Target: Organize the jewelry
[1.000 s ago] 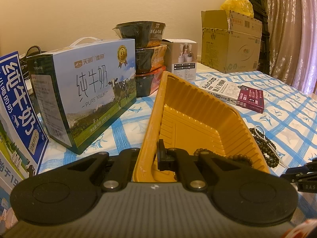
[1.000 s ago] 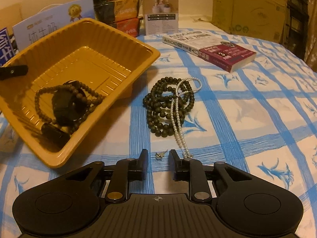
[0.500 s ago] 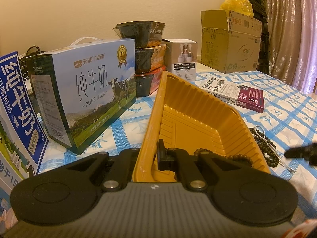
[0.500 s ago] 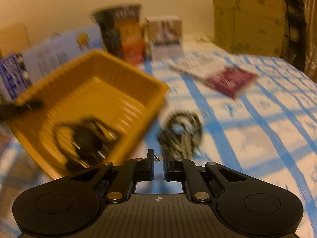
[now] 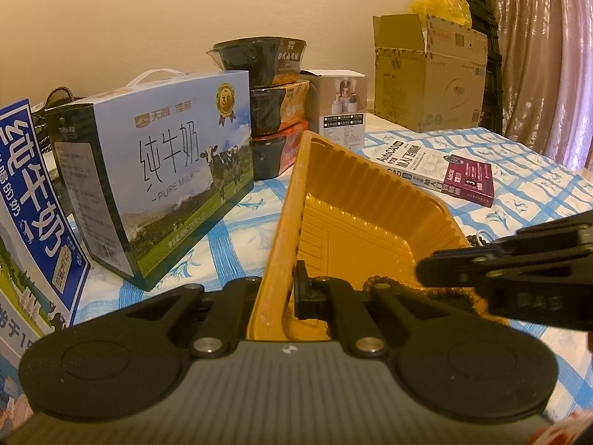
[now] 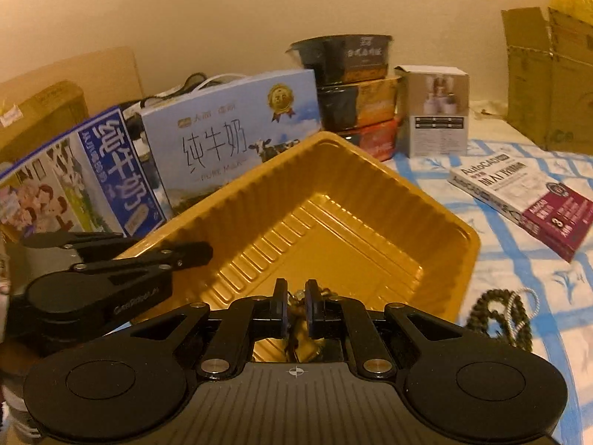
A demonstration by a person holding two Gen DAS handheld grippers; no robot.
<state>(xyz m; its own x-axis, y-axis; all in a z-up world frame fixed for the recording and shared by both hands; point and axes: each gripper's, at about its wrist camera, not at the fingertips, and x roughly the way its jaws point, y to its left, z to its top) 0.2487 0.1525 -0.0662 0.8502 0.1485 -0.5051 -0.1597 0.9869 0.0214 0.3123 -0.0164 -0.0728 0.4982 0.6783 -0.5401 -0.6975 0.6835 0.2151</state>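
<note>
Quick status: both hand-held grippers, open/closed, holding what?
Left hand-held gripper: closed on the yellow tray rim.
Right hand-held gripper: closed on a small metallic trinket, above the tray.

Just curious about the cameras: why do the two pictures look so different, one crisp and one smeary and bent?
Left wrist view: sharp, warm yellow light, milk box print readable. Right wrist view: darker, slightly motion-blurred, book and beads soft. Both: fisheye lens bends edges and darkens the corners.
</note>
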